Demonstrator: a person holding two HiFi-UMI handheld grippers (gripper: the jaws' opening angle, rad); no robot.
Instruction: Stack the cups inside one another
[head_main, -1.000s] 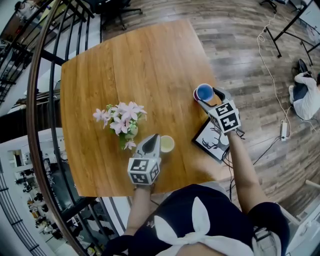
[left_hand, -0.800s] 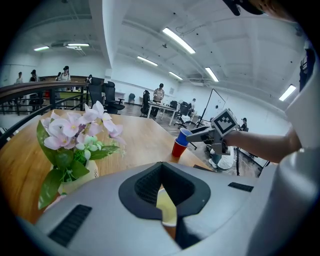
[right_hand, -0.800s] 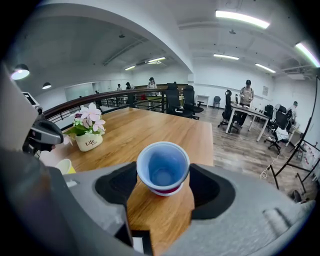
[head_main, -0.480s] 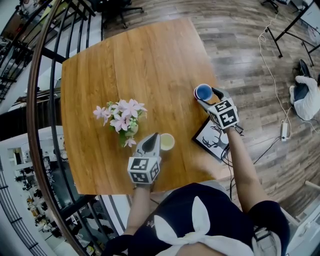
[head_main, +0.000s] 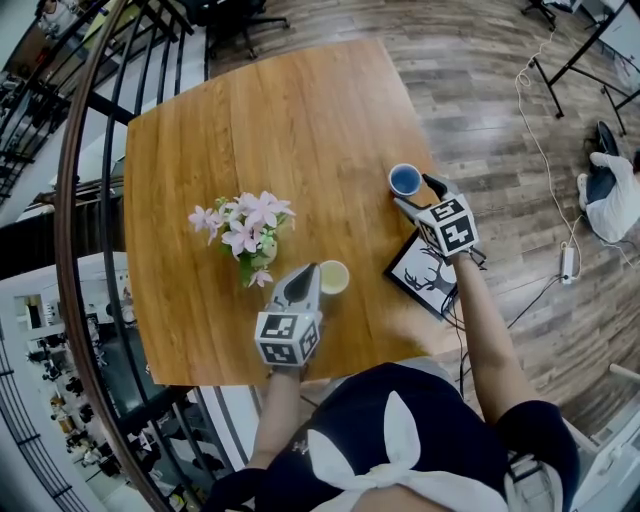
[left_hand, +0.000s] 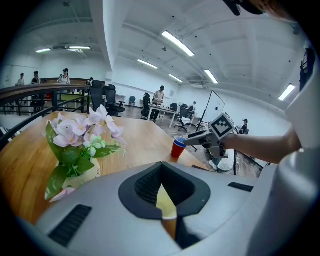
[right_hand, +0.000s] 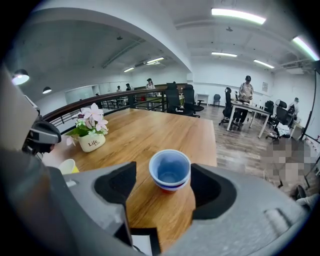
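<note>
— Head view?
— Set overhead, facing steeply down on the table (head_main: 300, 120). Far enough off to take in left gripper (head_main: 308, 275) and right gripper (head_main: 417, 194) whole.
— Left gripper view?
— Mounted behind its own fingers, facing roughly level along them. Very near: yellow cup (left_hand: 162, 200) at the fingertips, potted flowers (left_hand: 80, 140) just left of them. Farther, right of the fingertips: blue-and-red cup (left_hand: 178, 147).
— Right gripper view?
— Tilted down along its fingers, with that cup close between them.
— Overlap?
— Common to all three: tabletop, flowers, both cups.
</note>
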